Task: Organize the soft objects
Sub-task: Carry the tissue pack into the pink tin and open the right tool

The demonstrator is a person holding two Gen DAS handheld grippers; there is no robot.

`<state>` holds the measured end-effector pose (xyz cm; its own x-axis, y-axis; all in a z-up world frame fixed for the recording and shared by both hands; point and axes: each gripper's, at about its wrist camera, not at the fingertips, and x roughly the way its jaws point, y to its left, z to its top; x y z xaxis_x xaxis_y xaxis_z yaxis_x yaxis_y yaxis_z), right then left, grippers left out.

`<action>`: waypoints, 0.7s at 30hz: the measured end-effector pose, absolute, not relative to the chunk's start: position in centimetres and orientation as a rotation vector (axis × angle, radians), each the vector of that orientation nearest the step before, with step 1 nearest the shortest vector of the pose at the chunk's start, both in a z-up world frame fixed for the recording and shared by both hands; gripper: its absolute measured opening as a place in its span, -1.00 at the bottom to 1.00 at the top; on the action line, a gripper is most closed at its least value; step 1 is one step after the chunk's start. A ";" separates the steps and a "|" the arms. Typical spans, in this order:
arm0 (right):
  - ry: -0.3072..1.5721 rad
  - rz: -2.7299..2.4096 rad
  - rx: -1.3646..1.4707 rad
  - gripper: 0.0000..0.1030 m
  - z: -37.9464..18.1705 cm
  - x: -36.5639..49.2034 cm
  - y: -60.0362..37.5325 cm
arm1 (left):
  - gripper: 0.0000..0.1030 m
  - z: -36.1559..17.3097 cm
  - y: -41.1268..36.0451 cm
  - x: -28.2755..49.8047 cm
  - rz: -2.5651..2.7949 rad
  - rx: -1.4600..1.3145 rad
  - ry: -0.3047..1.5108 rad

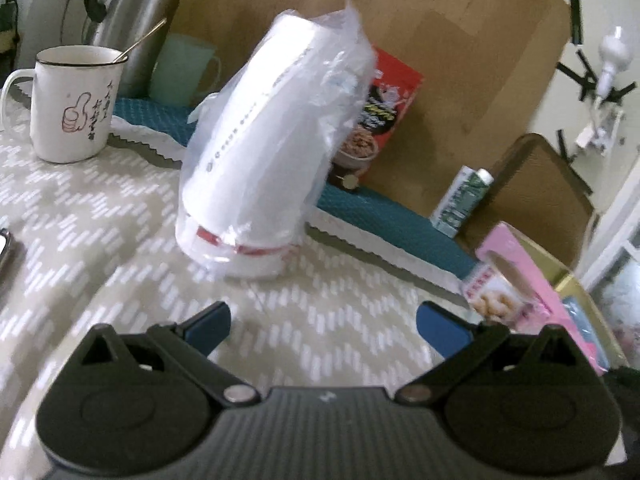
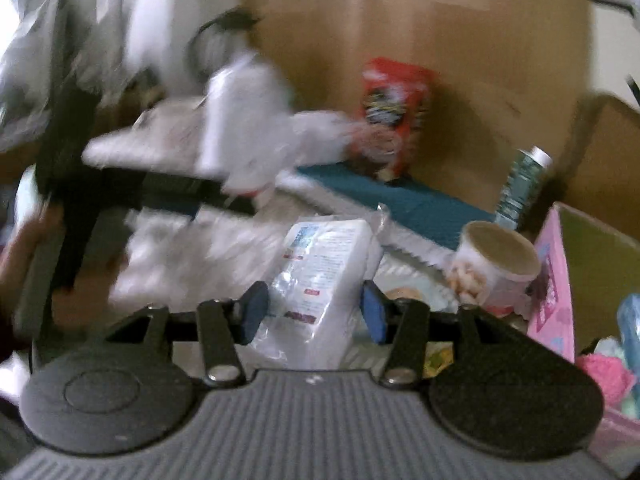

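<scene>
**Right gripper clamped on tissue pack, left gripper empty**

Your right gripper (image 2: 314,314) sat at lower centre of the right wrist view with both blue pads pressed on the sides of a white plastic-wrapped tissue pack (image 2: 324,280). The pack stood tilted between the jaws, printed face up. That view was heavily blurred on the left.

Your left gripper (image 1: 322,326) had its jaws wide apart with nothing between them, over the grey-and-white patterned tablecloth (image 1: 100,248). It showed as a dark smear at left in the right wrist view; state unreadable there.

Ahead of the left gripper, centre frame, a stack of white paper cups in a clear plastic bag (image 1: 272,144) stood leaning on the cloth, apart from the pads.

Upper left: white enamel mug with a thumbs-up print (image 1: 72,104). Behind the cups: red snack packet (image 1: 384,108) against the brown cardboard box (image 1: 460,40). Right edge: pink carton (image 1: 532,292), and beside it a green-and-white drink carton (image 1: 464,200).
</scene>
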<state>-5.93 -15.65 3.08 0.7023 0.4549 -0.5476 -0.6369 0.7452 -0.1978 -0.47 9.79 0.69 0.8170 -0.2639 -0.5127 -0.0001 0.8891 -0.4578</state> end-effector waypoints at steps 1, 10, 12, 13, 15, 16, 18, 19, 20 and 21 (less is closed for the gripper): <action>0.475 0.616 -0.438 0.12 2.5 -6.4 -15.1 | 0.99 1.0 9.7 -0.9 -0.157 -0.452 0.595; 0.381 0.620 -0.404 0.65 0.4 -8.4 -13.5 | 0.99 2.4 8.0 -2.4 -0.231 -0.375 0.654; 0.385 0.589 -0.362 0.74 0.2 -8.4 -14.2 | 0.99 2.1 7.3 -2.4 -0.272 -0.378 0.697; 0.393 0.576 -0.339 0.77 0.1 -8.8 -14.4 | 0.99 1.9 6.9 -2.4 -0.294 -0.376 0.719; 0.420 0.550 -0.295 0.78 -0.1 -8.8 -15.4 | 0.99 1.8 5.9 -2.4 -0.338 -0.364 0.754; 0.433 0.535 -0.276 0.78 -0.2 -8.7 -16.0 | 0.99 1.9 5.4 -2.4 -0.358 -0.355 0.766; 0.451 0.523 -0.250 0.78 -0.4 -8.8 -16.7 | 0.99 2.0 4.2 -2.5 -0.389 -0.327 0.783; 0.460 0.523 -0.237 0.78 -0.5 -8.9 -17.1 | 0.99 2.1 3.5 -2.6 -0.400 -0.305 0.790; 0.464 0.526 -0.227 0.78 -0.7 -9.1 -17.2 | 0.99 2.2 2.7 -2.7 -0.407 -0.275 0.798; 0.469 0.533 -0.220 0.78 -0.9 -9.4 -17.2 | 0.99 2.2 2.1 -2.9 -0.407 -0.248 0.807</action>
